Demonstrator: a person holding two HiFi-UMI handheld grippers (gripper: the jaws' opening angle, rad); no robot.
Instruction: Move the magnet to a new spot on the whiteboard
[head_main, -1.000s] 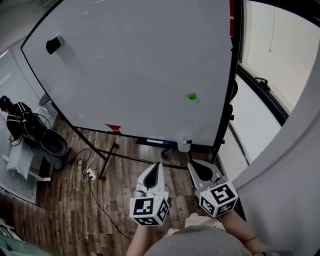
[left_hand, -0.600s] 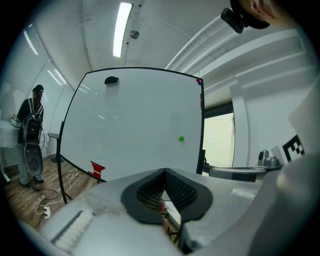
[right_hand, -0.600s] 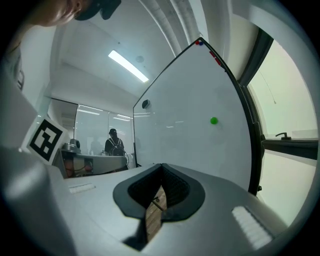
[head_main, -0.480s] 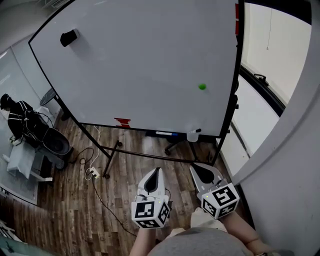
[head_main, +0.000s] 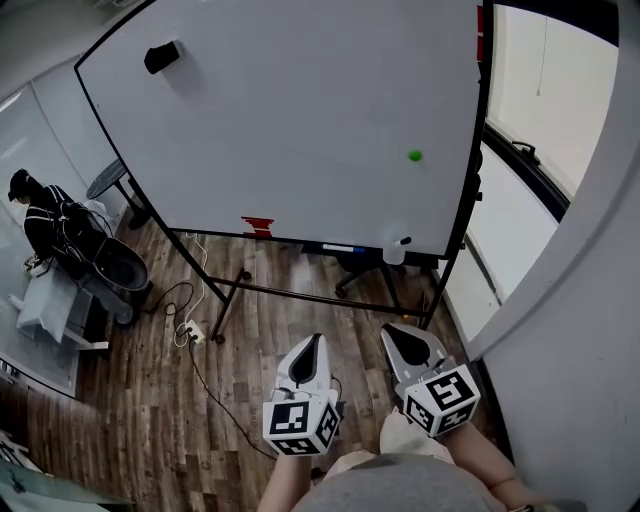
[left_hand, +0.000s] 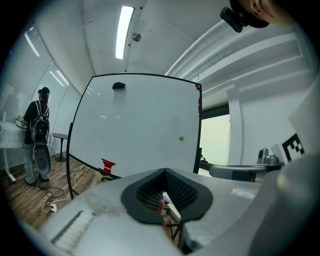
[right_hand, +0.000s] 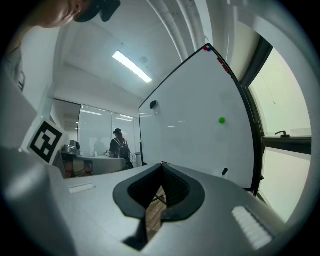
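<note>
A small green magnet (head_main: 414, 156) sticks to the right part of the whiteboard (head_main: 300, 120), which stands on a wheeled frame. The magnet (left_hand: 180, 139) also shows in the left gripper view, and the same magnet (right_hand: 221, 120) in the right gripper view. My left gripper (head_main: 316, 341) and right gripper (head_main: 392, 331) hang side by side low in the head view, over the wooden floor, well short of the board. Both point toward the board. The jaws of each are shut with nothing between them.
A black eraser (head_main: 163, 56) sits high on the board's left. On the board's tray lie a red item (head_main: 257, 225), a blue marker (head_main: 338, 247) and a small bottle (head_main: 397, 250). A person (head_main: 40, 222) stands at far left. Cables (head_main: 190, 330) cross the floor.
In the head view the whiteboard has shifted up and to the right, and more floor shows between it and my grippers. Both grippers have stayed shut and empty.
</note>
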